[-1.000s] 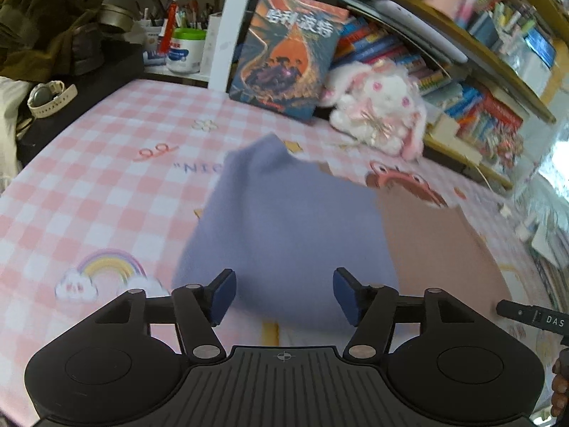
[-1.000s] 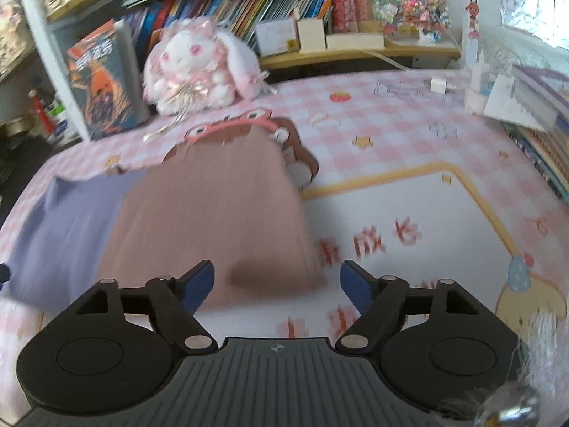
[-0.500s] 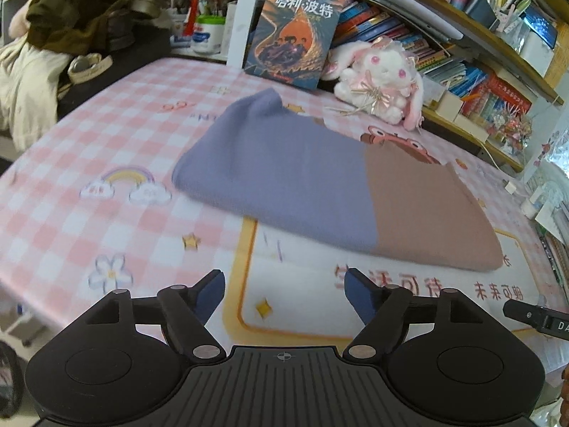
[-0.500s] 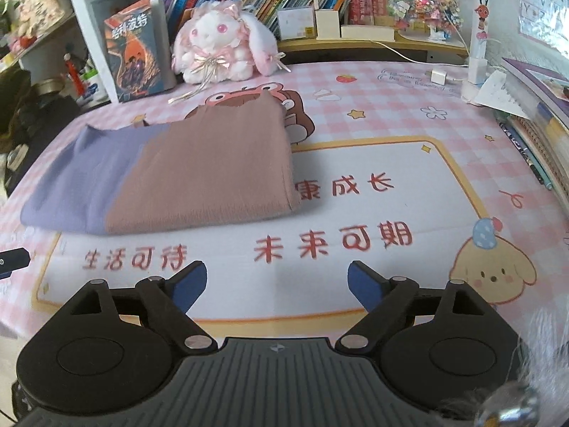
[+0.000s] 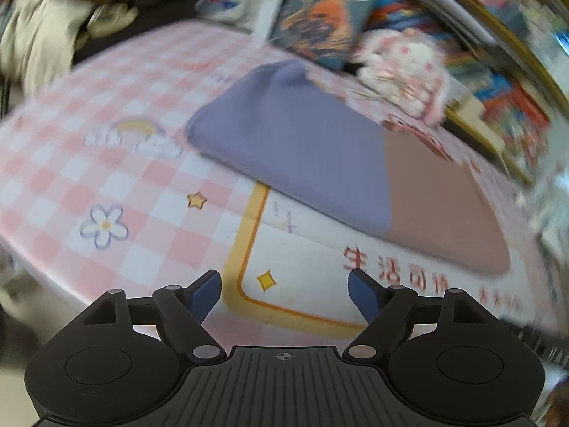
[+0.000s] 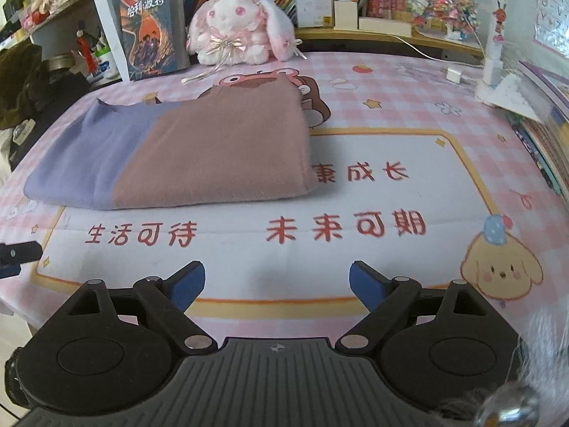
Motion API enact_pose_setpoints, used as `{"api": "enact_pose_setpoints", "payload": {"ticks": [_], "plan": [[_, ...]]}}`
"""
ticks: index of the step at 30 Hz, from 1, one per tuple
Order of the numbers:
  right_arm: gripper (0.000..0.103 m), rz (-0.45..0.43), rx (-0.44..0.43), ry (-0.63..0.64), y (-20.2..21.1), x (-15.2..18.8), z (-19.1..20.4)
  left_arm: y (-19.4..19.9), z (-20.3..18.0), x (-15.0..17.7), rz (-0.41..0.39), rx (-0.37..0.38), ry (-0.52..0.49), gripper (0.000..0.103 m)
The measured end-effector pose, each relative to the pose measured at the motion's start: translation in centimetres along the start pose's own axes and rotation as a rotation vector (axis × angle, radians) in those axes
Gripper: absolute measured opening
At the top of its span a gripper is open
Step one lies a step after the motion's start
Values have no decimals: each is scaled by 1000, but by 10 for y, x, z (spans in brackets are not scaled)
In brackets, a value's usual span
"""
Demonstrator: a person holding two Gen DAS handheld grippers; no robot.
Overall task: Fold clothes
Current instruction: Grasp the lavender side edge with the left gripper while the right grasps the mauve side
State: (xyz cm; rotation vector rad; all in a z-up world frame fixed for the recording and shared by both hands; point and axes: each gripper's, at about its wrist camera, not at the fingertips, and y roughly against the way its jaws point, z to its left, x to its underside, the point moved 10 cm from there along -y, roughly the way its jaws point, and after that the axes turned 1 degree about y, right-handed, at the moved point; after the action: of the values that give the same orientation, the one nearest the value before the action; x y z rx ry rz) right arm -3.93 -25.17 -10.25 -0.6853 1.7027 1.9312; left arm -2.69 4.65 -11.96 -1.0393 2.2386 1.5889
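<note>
Clothes are seen as one garment (image 6: 177, 156), purple at its left part and brown at its right, lying flat as a neat rectangle on the desk (image 6: 355, 195), toward the far left, just in front of a plush rabbit (image 6: 238, 32) and a book (image 6: 151, 28) at the far edge. Its near edge is straight and doubled, so it already lies folded. Both the left gripper (image 5: 284, 295) and right gripper (image 6: 277, 284) are held over the near edge with fingers spread wide, nothing between them, well apart from the cloth. If another fold is wanted, opposite corners should be pinched together and the layers kept aligned; otherwise nothing further is called for.
</note>
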Motion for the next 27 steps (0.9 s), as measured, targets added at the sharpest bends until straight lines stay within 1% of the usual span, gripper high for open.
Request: {"api": "enact_pose_setpoints", "payload": {"ticks": [3,9,14,19,23,25,26,27], "plan": [[89,6,7,1,-8,-7,2,-7,11,-16,-1,26,113,81],[89,0,38,-30,-24,-26,1,-25,40,-50,-34,92,362,81],[89,3,55,-45,-37,-39,5,-36,64,-72,-74,147,528,78],[89,-28,93,-113,-50,-60,-4,-49,77,-93,-86,177,621,77],[84,-48,122,-186,-62,-80,-21,-59,81,-106,-86,187,662,74],[70,-26,125,-209,-73,-84,-27,-63,80,-111,-79,183,662,73],[56,-12,121,-220,-78,-85,-29,-65,80,-113,-73,182,657,72],[48,7,108,-234,-83,-84,-28,-67,79,-114,-67,178,652,69]]}}
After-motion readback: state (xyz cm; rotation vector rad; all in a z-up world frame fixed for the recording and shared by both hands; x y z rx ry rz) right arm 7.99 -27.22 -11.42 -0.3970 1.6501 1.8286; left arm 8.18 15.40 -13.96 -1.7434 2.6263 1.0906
